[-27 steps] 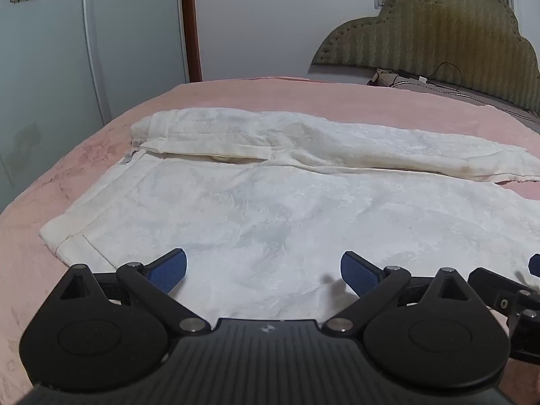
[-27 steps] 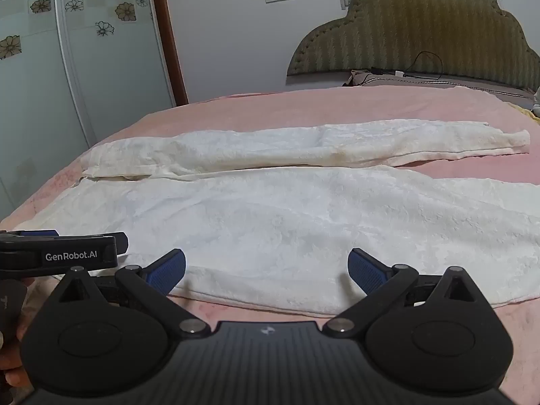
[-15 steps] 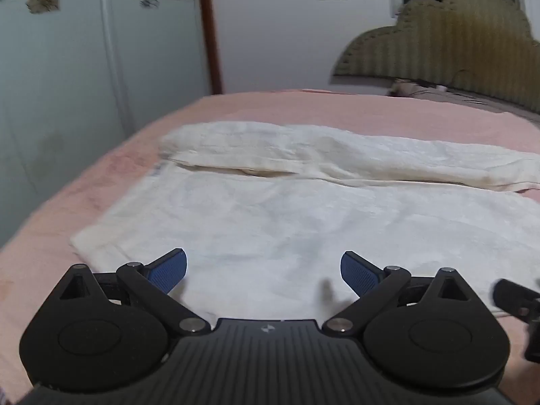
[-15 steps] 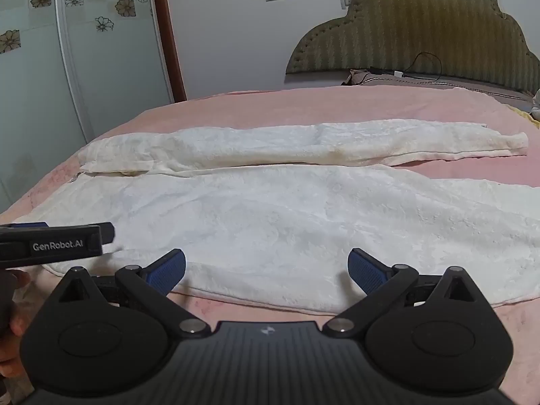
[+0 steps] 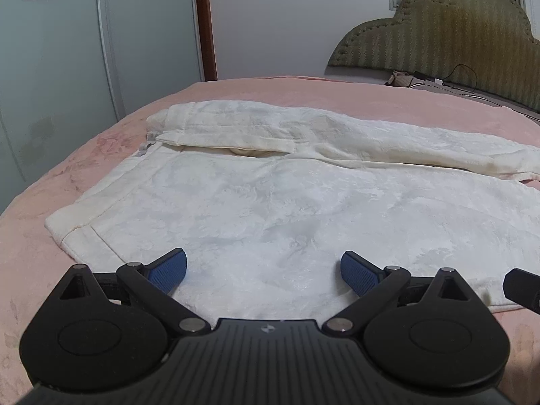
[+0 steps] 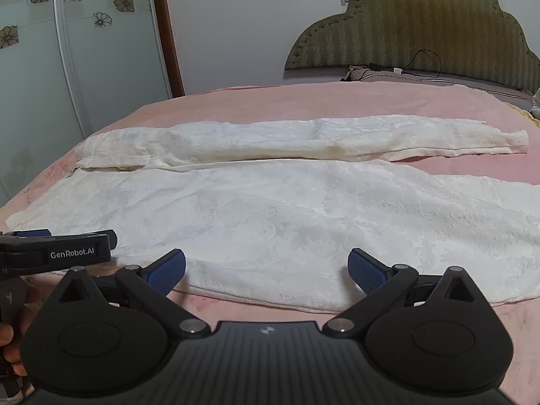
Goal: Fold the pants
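Note:
White pants (image 5: 270,202) lie spread flat on the pink bed, waistband at the left, legs running right. The far leg (image 6: 303,138) is narrower and lies along the back; the near leg (image 6: 303,216) is wide. My left gripper (image 5: 264,271) is open and empty, low over the near edge by the waistband. My right gripper (image 6: 266,270) is open and empty over the near leg's front edge. The left gripper also shows at the left in the right wrist view (image 6: 64,248).
The pink bedspread (image 5: 303,98) covers the bed. An olive padded headboard (image 6: 422,23) stands at the back right with a cable and small items below it. Glass wardrobe doors (image 5: 67,60) stand at the left. A hand (image 6: 13,337) holds the left gripper.
The left gripper has swung left and back, ending lower and closer over the waistband end. The right gripper has barely moved. Both have stayed open.

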Demonstrator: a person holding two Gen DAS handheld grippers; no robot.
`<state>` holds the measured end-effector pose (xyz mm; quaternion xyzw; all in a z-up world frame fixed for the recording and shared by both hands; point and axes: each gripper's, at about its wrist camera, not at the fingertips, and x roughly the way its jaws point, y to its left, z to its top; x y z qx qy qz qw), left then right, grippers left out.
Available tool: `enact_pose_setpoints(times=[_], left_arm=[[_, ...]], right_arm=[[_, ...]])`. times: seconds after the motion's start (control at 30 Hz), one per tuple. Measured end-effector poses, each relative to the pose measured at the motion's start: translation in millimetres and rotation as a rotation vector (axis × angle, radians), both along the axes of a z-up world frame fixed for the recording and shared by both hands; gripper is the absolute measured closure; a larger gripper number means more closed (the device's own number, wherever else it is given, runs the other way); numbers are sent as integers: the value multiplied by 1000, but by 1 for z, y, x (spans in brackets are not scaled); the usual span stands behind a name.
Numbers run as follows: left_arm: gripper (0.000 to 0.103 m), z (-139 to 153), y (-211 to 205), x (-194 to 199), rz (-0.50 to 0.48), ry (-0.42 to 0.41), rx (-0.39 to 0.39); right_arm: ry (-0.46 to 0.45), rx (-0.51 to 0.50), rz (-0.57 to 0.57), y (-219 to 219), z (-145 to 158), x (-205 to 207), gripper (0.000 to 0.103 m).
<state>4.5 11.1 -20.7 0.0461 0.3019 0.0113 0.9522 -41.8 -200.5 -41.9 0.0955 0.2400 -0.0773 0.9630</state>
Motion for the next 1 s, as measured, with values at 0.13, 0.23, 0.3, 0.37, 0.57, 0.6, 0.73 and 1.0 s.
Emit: enact_pose_setpoints(times=[0.13, 0.23, 0.3, 0.37, 0.57, 0.6, 0.73, 1.0], left_arm=[[3, 0, 2, 0, 3, -1, -12], [3, 1, 1, 0, 2, 0, -12], [3, 1, 1, 0, 1, -1, -12], [3, 1, 2, 0, -1, 0, -15], [1, -3, 3, 1, -4, 3, -23], [0, -4, 4, 1, -4, 4, -27], [0, -5, 5, 2, -7, 7, -39], [0, -7, 6, 4, -6, 22, -39]], right_arm=[[3, 5, -1, 0, -1, 0, 0], [5, 6, 1, -1, -1, 0, 0], [6, 7, 3, -1, -2, 1, 0], [7, 8, 2, -2, -2, 1, 0], [9, 10, 0, -2, -4, 1, 0], [11, 9, 0, -2, -5, 1, 0], [13, 8, -1, -1, -6, 2, 0], [30, 20, -4, -5, -17, 7, 0]])
